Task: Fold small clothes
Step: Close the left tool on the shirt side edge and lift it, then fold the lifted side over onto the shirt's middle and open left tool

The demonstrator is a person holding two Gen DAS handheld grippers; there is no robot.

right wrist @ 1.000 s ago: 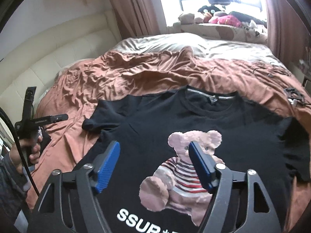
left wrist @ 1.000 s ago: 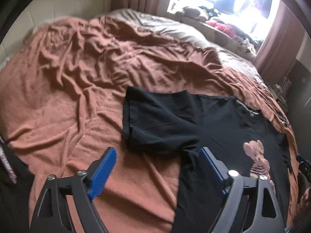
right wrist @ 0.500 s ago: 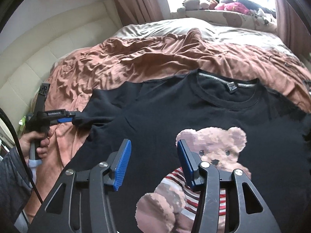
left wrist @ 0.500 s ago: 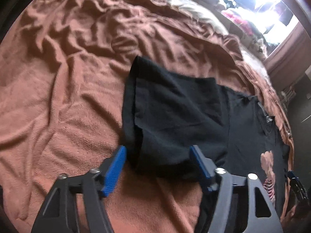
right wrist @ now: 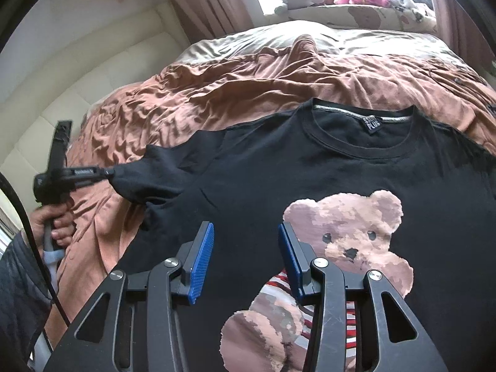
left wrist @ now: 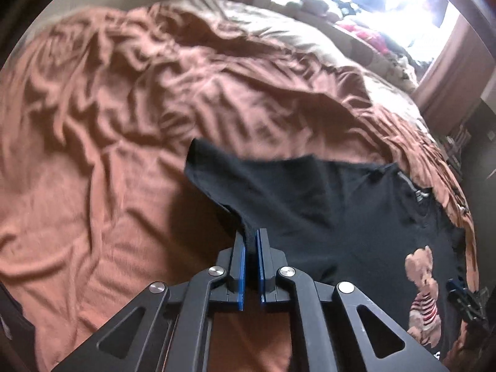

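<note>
Left gripper [left wrist: 251,238] pinches the sleeve hem [left wrist: 248,229] of the black T-shirt [left wrist: 356,217], lifting it off the rust-brown blanket [left wrist: 108,155]. From the right wrist, the right gripper [right wrist: 245,248], fingers spread, hangs over the shirt's near teddy-bear print [right wrist: 347,241]; the shirt lies face-up.

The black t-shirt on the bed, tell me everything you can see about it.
The black t-shirt lies front up on the rumpled brown blanket. It looks like soft knit cotton, with a ribbed round collar, a neck label reading SSUR PLUS and a teddy bear print in a striped top. The left tool is shut on the sleeve hem, lifting it off the blanket. The right tool hovers open over the chest.
</note>
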